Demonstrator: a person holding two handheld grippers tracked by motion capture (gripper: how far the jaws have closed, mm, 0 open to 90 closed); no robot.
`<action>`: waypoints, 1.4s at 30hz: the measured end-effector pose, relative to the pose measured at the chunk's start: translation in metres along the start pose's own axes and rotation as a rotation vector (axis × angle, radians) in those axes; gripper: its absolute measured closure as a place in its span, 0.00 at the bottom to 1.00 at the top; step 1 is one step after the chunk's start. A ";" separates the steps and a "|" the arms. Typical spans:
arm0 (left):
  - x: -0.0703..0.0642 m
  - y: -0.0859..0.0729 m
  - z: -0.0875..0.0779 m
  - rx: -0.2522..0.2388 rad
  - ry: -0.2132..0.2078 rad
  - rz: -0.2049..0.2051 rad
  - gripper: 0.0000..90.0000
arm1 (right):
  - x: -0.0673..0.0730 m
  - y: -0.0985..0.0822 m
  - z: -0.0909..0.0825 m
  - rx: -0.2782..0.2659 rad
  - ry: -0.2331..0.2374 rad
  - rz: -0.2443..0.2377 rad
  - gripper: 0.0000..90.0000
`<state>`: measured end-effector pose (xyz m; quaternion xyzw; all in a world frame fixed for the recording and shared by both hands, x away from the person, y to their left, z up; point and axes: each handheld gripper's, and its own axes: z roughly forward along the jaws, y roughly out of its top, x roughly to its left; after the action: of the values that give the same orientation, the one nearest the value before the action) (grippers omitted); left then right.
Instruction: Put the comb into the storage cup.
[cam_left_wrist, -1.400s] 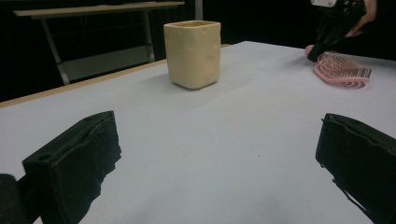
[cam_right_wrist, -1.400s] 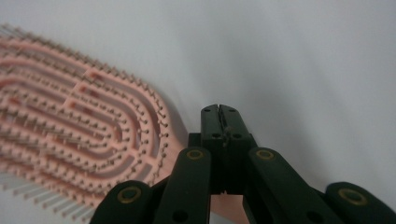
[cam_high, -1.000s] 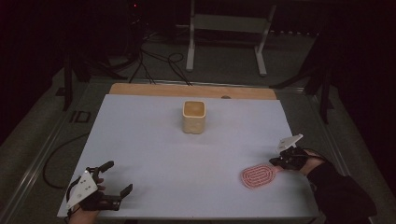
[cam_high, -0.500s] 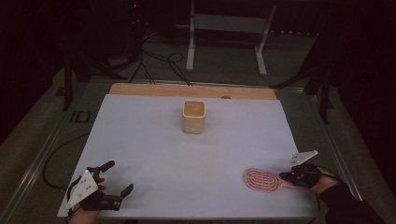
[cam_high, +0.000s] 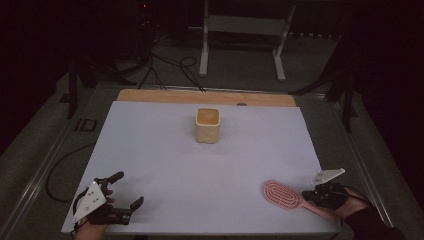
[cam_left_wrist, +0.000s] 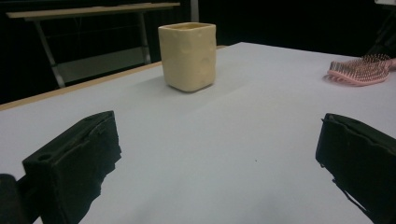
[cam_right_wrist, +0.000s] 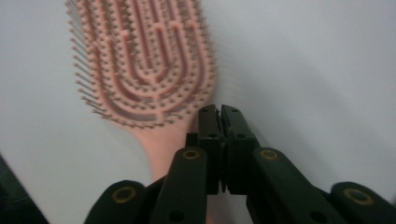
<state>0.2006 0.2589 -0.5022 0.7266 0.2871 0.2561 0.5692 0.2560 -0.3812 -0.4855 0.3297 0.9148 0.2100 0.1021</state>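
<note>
The right gripper (cam_high: 309, 196) has its jaws pressed together at the handle of the pink hairbrush (cam_high: 282, 194), which lies near the right front corner of the white table (cam_high: 210, 170) (bristles facing up). The left gripper (cam_high: 127, 192) rests at the left front corner with jaws spread wide and nothing between them, well apart from the yellow cup (cam_high: 208, 125).

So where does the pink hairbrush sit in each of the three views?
High view: hairbrush at lower right on the white table, its handle at the right gripper.
Left gripper view: hairbrush at the far right edge, bristles up.
Right gripper view: hairbrush at upper left, handle running down beside the shut jaws.
Shared landmark: the yellow cup, at table centre in the high view and top centre in the left gripper view.
</note>
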 end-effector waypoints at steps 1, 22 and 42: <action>0.000 0.000 0.000 0.000 0.000 0.000 0.00 | -0.001 0.001 -0.003 -0.003 -0.010 0.000 0.96; 0.000 0.001 -0.001 -0.002 0.000 0.001 0.00 | 0.001 0.017 -0.039 0.054 0.114 -0.123 0.31; 0.000 0.001 -0.001 0.000 -0.001 0.000 0.00 | 0.014 0.026 -0.010 0.214 0.100 -0.264 0.38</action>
<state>0.1999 0.2590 -0.5013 0.7267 0.2866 0.2558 0.5695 0.2565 -0.3573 -0.4651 0.2047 0.9712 0.1126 0.0473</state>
